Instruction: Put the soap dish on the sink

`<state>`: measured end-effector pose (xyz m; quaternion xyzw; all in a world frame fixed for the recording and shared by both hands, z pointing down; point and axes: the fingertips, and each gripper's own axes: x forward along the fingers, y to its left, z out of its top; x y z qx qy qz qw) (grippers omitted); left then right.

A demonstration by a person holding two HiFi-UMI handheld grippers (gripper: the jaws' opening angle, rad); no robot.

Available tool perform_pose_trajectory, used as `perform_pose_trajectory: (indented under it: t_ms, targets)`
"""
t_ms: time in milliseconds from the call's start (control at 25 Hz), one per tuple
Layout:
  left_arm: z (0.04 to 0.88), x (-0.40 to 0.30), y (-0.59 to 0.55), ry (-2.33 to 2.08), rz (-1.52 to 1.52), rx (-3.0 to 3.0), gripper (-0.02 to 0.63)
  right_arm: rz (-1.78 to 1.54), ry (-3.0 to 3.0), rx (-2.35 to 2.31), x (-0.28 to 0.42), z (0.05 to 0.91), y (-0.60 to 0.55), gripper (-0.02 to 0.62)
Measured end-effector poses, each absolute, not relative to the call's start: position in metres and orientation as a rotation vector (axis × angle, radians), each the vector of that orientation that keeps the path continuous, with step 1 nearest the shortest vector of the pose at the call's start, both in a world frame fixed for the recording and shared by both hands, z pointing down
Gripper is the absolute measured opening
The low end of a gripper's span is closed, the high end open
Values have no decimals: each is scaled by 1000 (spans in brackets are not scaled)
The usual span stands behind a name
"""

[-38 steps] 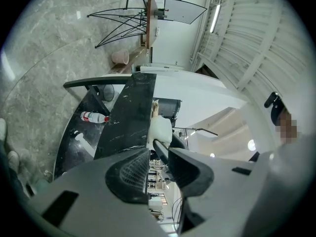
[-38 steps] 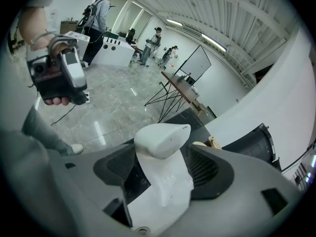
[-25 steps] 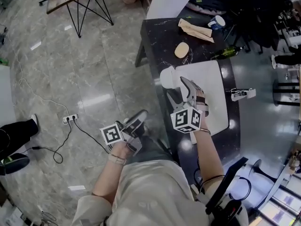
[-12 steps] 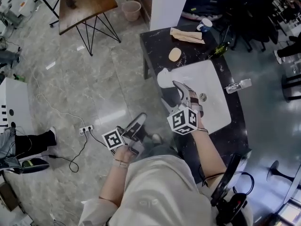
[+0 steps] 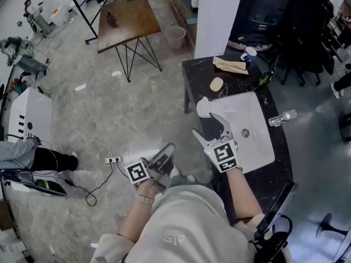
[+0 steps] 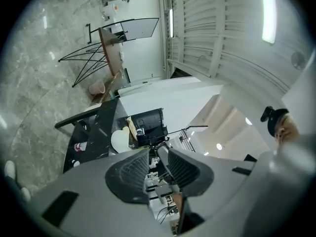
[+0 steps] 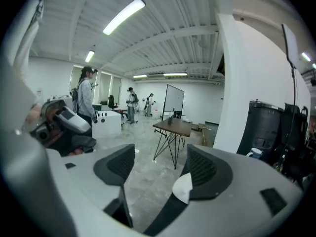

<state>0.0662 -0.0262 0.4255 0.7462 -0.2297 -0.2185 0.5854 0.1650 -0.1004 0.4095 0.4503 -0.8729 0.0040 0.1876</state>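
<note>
A white soap dish [image 5: 203,107] rests on the black counter [image 5: 194,73] at the far left corner of the white sink [image 5: 258,141]. It shows as a white patch [image 7: 182,187] beside one jaw and again [image 6: 120,139] in the left gripper view. My right gripper [image 5: 203,123] is open and empty just short of the dish, above the counter's left edge; its jaws [image 7: 160,164] stand wide apart. Lower left, over the floor, my left gripper [image 5: 169,148] is shut with nothing in it [image 6: 157,152].
A tan oval piece [image 5: 216,84], a paper bag [image 5: 230,64], a mug [image 5: 249,53] and a green bottle [image 5: 263,80] lie behind the sink. A clear bottle [image 5: 282,118] lies at its right. A wooden table [image 5: 131,18], a bin [image 5: 175,36] and a floor power strip [image 5: 113,160] are to the left.
The head view has pulled back and shows more of the room. My right gripper stays open and has drawn a little away from the soap dish. The left gripper holds its place.
</note>
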Motion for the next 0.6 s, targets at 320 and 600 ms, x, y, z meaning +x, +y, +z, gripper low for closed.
perform_pose_trajectory:
  t_ms: [320,600]
  targets:
    - [394,32,-17,-628,-589,1854,104,353,-2784,1318,137,386,-71,322]
    - [379,3,-10,-705,-638,1949,104,580,-3003,1293,114,366,-53,252]
